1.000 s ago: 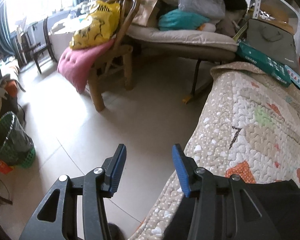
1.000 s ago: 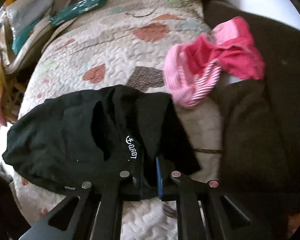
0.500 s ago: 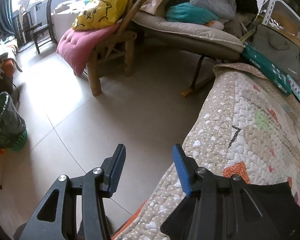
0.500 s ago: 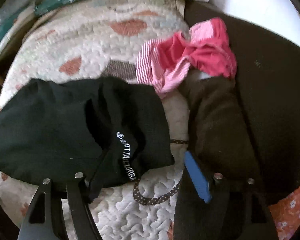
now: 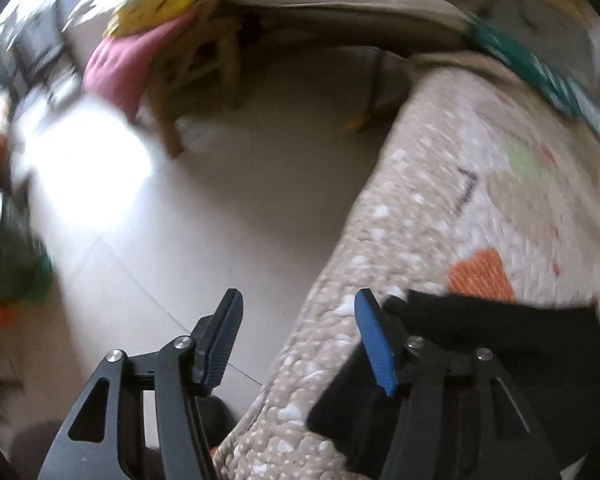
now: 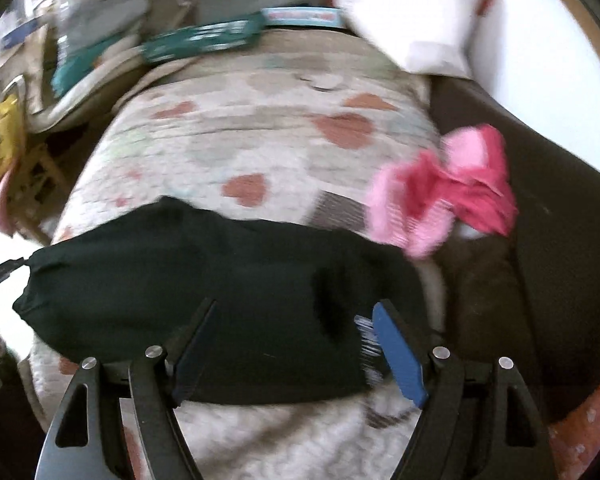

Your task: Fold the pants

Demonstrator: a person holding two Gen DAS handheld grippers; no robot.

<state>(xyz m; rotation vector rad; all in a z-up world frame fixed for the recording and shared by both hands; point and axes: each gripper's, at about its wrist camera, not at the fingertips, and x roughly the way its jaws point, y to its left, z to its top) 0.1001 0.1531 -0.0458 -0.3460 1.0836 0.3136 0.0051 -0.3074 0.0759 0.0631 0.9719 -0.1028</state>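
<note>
The pants [image 6: 204,304] are lying in a dark bundle across the near edge of the quilt [image 6: 268,148], already doubled over by the look of it, with 1 end hanging right at the quilt's drop-off toward the floor [image 5: 204,208].

The right gripper [image 6: 296,344] is hovering over the pants with its jaws standing wide apart and nothing pinched. The cloth is just sitting under and between the fingers, so my guess is it's lining up for the next fold. The white printing [image 6: 368,340] on the pants is peeking out beside the blue pad.

The left gripper [image 5: 300,340] is off at the pants' other end, hanging over the quilt edge. Its jaws are opening, and there's only floor and quilt between them, no cloth. The pants corner is lying just behind its right finger, so it's probably coming in for that end.

Stuff around the pants: a pink garment [image 6: 448,196] is bunched just past their far right side, close enough to get dragged in if a fold swings that way. A brown blanket [image 6: 488,308] is lying right beside them too. A teal box [image 6: 204,40] is well back at the quilt's far edge, out of the way. Both views are pretty blurry, so finer details are a no-go.
</note>
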